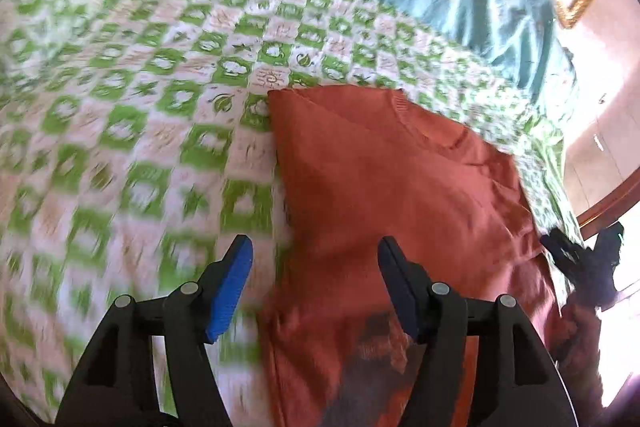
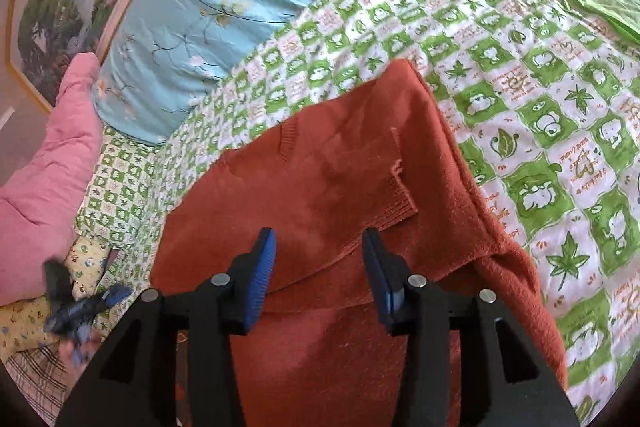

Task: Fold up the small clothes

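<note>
Both tongs wide and empty, left gripper [image 1: 314, 267] and right gripper [image 2: 318, 251] over rust-orange knitted sweater [image 2: 320, 179], green-and-white checked quilt [image 2: 540, 107] from twelve to three o'clock

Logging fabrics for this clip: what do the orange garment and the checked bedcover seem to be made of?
Orange sweater: looks like a soft knit, likely wool or acrylic; ribbed cuff and fuzzy matte surface show. Checked bedcover: looks like thin printed woven cotton, matte, with flat green-and-white squares and fine creases. Fibre itself cannot be confirmed.
</note>
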A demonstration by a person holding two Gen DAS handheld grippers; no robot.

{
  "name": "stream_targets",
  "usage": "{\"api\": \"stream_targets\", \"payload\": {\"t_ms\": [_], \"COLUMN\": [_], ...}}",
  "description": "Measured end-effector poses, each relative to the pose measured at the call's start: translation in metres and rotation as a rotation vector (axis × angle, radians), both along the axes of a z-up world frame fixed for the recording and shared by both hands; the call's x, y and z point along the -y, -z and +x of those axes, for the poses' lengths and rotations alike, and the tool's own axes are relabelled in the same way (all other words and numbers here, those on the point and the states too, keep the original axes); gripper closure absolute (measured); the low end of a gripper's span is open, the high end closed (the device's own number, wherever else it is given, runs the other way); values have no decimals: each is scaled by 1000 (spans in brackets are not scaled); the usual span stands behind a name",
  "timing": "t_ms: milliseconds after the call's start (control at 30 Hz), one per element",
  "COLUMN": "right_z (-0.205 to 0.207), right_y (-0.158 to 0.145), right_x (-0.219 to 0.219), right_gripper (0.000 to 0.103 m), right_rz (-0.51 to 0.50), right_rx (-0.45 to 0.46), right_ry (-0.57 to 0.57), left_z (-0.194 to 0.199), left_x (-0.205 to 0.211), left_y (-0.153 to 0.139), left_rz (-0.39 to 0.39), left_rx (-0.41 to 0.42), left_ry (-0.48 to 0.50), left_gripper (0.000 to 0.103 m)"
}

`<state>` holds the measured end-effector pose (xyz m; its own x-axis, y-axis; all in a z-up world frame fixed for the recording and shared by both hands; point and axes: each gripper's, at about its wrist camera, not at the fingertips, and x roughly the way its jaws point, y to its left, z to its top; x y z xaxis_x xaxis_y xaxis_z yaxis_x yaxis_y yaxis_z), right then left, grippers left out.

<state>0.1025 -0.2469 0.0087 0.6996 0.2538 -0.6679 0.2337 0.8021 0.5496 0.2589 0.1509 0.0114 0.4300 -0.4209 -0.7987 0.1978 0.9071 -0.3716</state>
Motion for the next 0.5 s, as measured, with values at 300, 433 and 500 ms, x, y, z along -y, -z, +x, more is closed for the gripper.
{"api": "stream_targets", "payload": {"t_ms": [300,433,500], "right_z": [5,11,15], "right_y": [5,5,4], "right_x": [-24,-28,-28], "right_gripper": [57,57,57], "right_rz": [23,12,18], "right_rx": [-32,-34,-24], "right_ry": [-99,-117,-122], "left_z": [91,93,107], "left_x": [23,41,44], "left_y": [44,18,22], "left_rz": [-5,145,212], "left_rx": [-94,99,108], "left_ry": [47,60,35], "left_gripper": [94,96,96]}}
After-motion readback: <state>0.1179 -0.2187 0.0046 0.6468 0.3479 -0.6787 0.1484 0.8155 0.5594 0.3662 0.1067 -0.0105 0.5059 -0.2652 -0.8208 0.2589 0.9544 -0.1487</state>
